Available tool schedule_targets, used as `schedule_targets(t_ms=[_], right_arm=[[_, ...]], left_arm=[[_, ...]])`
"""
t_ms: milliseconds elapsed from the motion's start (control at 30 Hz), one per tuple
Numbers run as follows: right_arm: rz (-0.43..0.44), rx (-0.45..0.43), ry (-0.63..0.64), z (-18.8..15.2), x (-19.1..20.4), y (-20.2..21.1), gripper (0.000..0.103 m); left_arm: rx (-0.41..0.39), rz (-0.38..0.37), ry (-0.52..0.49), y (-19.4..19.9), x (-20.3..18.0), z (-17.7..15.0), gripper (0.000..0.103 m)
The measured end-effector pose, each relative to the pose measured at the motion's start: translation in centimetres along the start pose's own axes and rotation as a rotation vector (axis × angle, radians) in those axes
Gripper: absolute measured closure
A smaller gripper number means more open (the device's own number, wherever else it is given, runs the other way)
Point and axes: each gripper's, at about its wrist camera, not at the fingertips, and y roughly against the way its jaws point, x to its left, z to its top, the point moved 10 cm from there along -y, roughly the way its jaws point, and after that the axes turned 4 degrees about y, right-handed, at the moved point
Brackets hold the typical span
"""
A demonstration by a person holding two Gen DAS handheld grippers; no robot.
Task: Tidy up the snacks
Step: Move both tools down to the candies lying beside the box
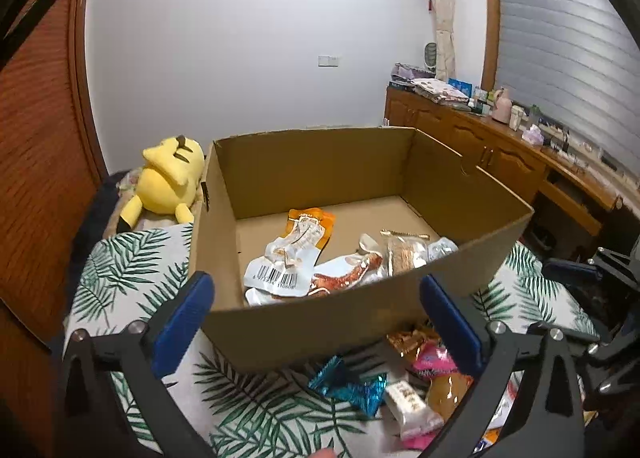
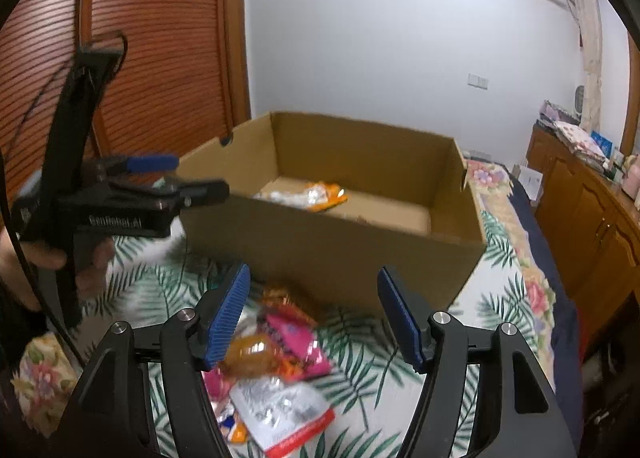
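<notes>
An open cardboard box [image 1: 360, 322] [image 2: 320, 250] stands on a leaf-print bed cover. Several snack packets [image 1: 304, 262] [image 2: 312, 194] lie on its floor: white, orange and clear wrappers. A loose pile of snacks [image 1: 416, 374] [image 2: 280, 346] lies on the cover in front of the box, with pink, teal, amber and white packets. My left gripper [image 1: 316, 294] [image 2: 196, 178] hovers at the box's front wall, open, with nothing between its blue pads. My right gripper [image 2: 314, 278] hangs over the loose pile, open and holding nothing.
A yellow plush toy [image 1: 168, 182] lies left of the box. A wooden cabinet [image 1: 500, 154] [image 2: 580, 198] crowded with items runs along the right. A slatted brown door [image 2: 160, 58] stands at the left. The leaf-print cover [image 1: 132, 266] shows around the box.
</notes>
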Motion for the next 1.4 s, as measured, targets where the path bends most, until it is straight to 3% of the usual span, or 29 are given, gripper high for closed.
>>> schedule_targets(t_ms=[133, 433, 800, 867, 1033, 1133, 1300, 1400], right_arm=[[0.006, 0.039, 0.002, -2.3, 0.6, -0.5, 0.035], [0.021, 0.083, -0.024, -5.6, 1.0, -0.9, 0.035], [0.011, 0.106, -0.082, -8.5, 0.2, -0.9, 0.035], [0.018, 0.106, -0.099, -8.9, 0.2, -0.8, 0.035], [0.025, 0.108, -0.114, -9.7, 0.5, -0.6, 0.035], [0.031, 0.106, -0.117, -9.9, 0.7, -0.3, 0.035], [0.038, 0.1, -0.126, -9.9, 0.9, 0.0, 0.035], [0.044, 0.096, -0.135, -9.8, 0.9, 0.2, 0.035]], left_arm=[[0.018, -0.04, -0.009, 0.9, -1.0, -1.5, 0.0], [0.04, -0.042, -0.014, 1.8, -1.6, -4.6, 0.0], [0.141, -0.151, 0.044, 0.4, -3.4, -8.6, 0.004], [0.165, -0.171, 0.044, 0.1, -4.2, -9.0, 0.014], [0.221, -0.165, 0.019, -1.1, -5.6, -10.0, 0.051], [0.246, -0.16, 0.019, -1.6, -5.7, -10.6, 0.063], [0.265, -0.148, 0.029, -1.6, -5.6, -11.3, 0.075], [0.278, -0.152, 0.059, -1.6, -5.2, -11.6, 0.075]])
